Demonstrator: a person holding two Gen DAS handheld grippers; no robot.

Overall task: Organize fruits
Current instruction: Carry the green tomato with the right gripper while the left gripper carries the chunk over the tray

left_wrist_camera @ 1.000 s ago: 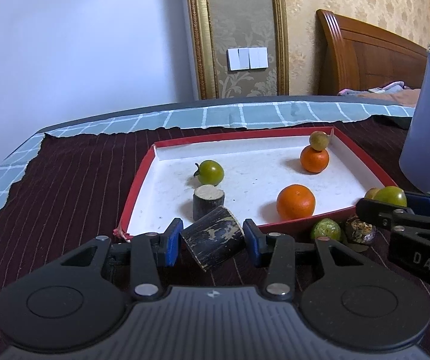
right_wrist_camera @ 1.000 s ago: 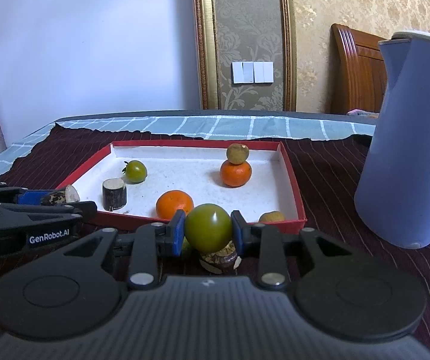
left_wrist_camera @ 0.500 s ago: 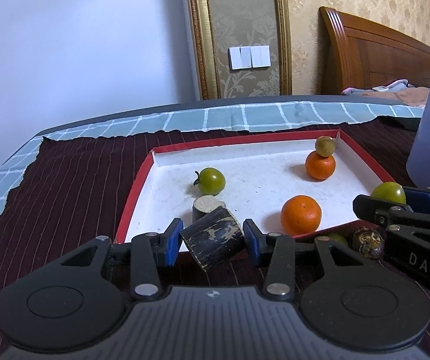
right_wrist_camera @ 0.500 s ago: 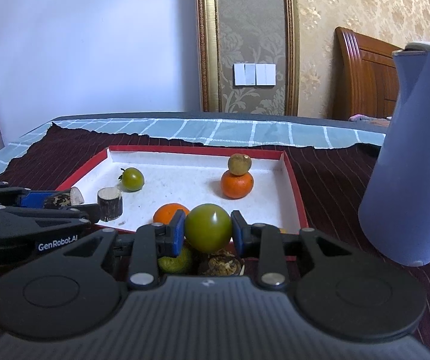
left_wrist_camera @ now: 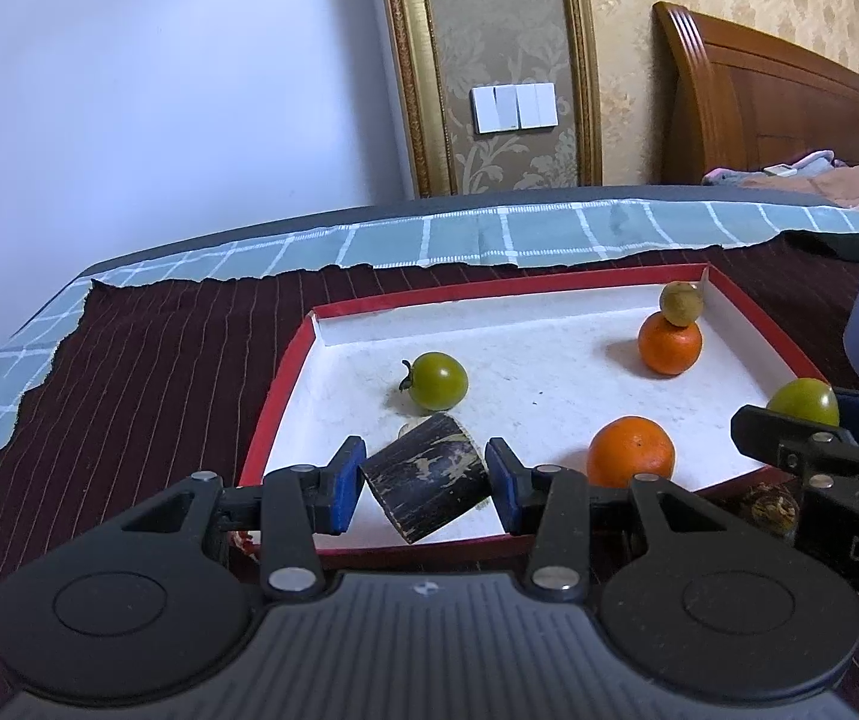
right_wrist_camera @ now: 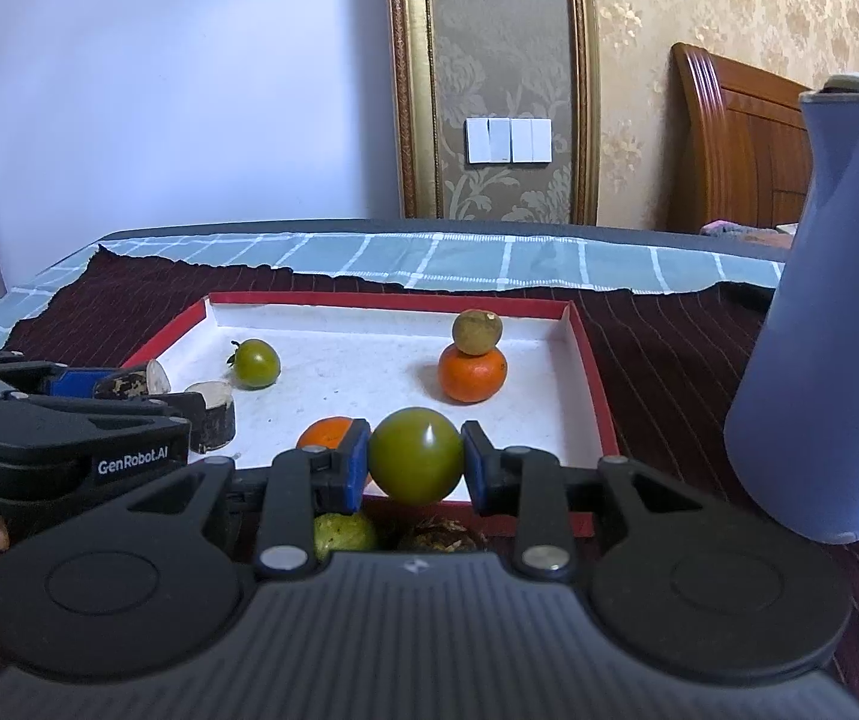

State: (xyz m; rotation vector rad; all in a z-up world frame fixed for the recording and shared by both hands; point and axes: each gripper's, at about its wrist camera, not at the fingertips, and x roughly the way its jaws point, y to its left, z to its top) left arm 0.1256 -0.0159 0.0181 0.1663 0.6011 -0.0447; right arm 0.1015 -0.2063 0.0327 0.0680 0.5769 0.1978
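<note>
- The room has a plain pale wall (left_wrist_camera: pixel 159 90), a gold-framed panel of patterned wallpaper (right_wrist_camera: pixel 492 78) with a bank of white light switches (right_wrist_camera: pixel 508 140), and a carved brown wooden headboard (left_wrist_camera: pixel 771 114) at the right.
- The worktop (left_wrist_camera: pixel 489 234) carries a blue-grey checked cloth, and over that a dark maroon cloth with thin pale stripes (left_wrist_camera: pixel 147 372).
- A tall matte blue jug (right_wrist_camera: pixel 831 312) stands on the maroon cloth toward the worktop's right edge, just beside the tray.
- A shallow red-rimmed tray with a white floor (left_wrist_camera: pixel 549 360) lies mid-worktop, holding a green tomato (left_wrist_camera: pixel 438 380), two oranges (left_wrist_camera: pixel 630 452), a small brown-green fruit (right_wrist_camera: pixel 476 331) perched on the far orange, and an upright dark stub (right_wrist_camera: pixel 213 414).
- The left tongs (left_wrist_camera: pixel 423 483) grip a short dark cylinder of cane-like stalk (left_wrist_camera: pixel 426 483), tilted, above the tray's near rim.
- The right tongs (right_wrist_camera: pixel 414 456) are clamped on a round green tomato-like fruit (right_wrist_camera: pixel 414 456) above the tray's near rim.
- Two small fruits lie on the cloth under the right tongs, near the worktop's front edge: a light green one (right_wrist_camera: pixel 342 531) and a brown wrinkled one (right_wrist_camera: pixel 438 535).
</note>
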